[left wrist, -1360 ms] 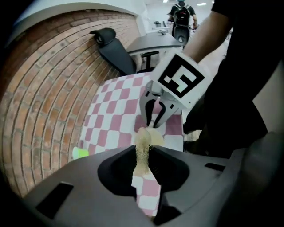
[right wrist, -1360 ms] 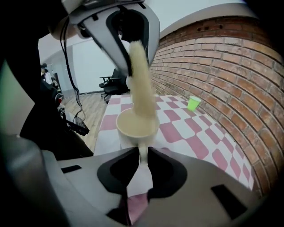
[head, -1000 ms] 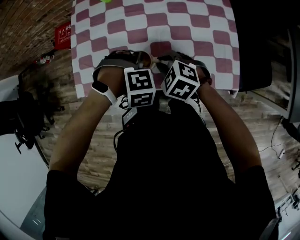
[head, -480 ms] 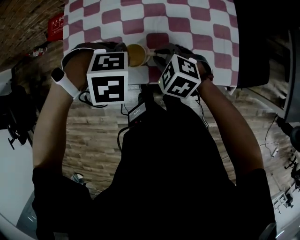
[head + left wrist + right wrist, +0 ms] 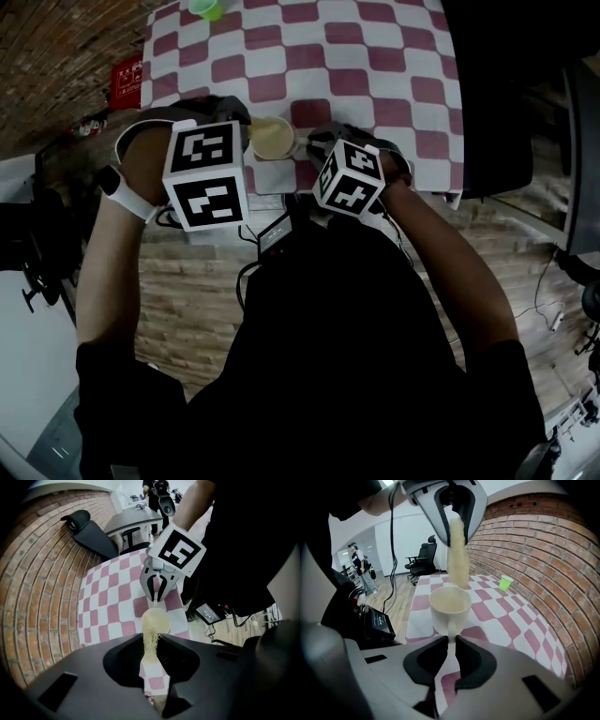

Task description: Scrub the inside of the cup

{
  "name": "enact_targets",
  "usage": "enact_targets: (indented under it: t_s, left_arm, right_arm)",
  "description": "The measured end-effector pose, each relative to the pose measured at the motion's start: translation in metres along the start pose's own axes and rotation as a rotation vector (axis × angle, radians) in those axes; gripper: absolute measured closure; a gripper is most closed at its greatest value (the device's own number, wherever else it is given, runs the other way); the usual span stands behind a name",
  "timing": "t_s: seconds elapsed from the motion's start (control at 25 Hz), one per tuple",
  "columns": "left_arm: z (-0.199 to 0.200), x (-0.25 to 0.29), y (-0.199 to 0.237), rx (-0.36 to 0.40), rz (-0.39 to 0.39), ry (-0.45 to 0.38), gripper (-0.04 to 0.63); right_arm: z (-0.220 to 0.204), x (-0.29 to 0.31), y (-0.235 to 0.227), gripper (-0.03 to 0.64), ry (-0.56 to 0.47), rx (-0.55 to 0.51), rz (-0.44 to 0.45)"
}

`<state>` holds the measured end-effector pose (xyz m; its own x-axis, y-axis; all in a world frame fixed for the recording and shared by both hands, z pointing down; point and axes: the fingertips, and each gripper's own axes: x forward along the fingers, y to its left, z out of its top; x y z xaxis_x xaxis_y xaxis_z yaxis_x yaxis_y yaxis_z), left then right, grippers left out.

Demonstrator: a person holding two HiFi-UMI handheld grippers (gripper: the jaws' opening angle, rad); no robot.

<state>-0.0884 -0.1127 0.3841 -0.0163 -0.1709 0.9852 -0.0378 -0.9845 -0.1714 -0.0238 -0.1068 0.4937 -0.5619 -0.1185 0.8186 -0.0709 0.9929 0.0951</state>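
Right gripper: the right gripper [image 5: 451, 641] has its jaws nearly together, pinching the handle [image 5: 451, 631] of the cup [image 5: 449, 605] from the person's side and angled down at it.
Why that hold: I judge it a bracing grip. It keeps the cup upright with its mouth open to the top, so it should not slide or tip under rubbing.
Left gripper: the left gripper [image 5: 457, 520] points straight down with its jaws clamped on the top end of a pale, fibrous scrubber [image 5: 458, 557].
Why that hold: gripped at one end, the scrubber hangs free below, long enough to reach the cup's inner wall.
Cup on the table: it stands on the checked cloth [image 5: 375, 56] close to the near edge of the table [image 5: 441, 183], about midway along that edge.
Cup to left gripper: directly beneath. The scrubber's lower end sits over the mouth at about rim height, seemingly not inside.
Step in hand: probably between strokes.
Elsewhere: a small green cup [image 5: 504, 581] stands well apart, far along the left edge.
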Motion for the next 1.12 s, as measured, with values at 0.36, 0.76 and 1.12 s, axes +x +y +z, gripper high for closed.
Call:
enact_targets:
  t_s: [0.36, 0.76, 1.12]
  left_arm:
    - [0.008, 0.087, -0.026, 0.193, 0.028, 0.063, 0.515]
    - [0.011, 0.075, -0.045, 0.055, -0.365, -0.029, 0.517]
    - [-0.011, -0.004, -0.010, -0.064, -0.332, -0.171, 0.517]
  right_arm:
    - [0.001, 0.001, -0.003, 0.548, 0.000, 0.039, -0.036]
    - [-0.002, 0.000, 0.000, 0.548, 0.026, 0.053, -0.047]
    - [-0.004, -0.007, -0.002, 0.548, 0.012, 0.095, -0.055]
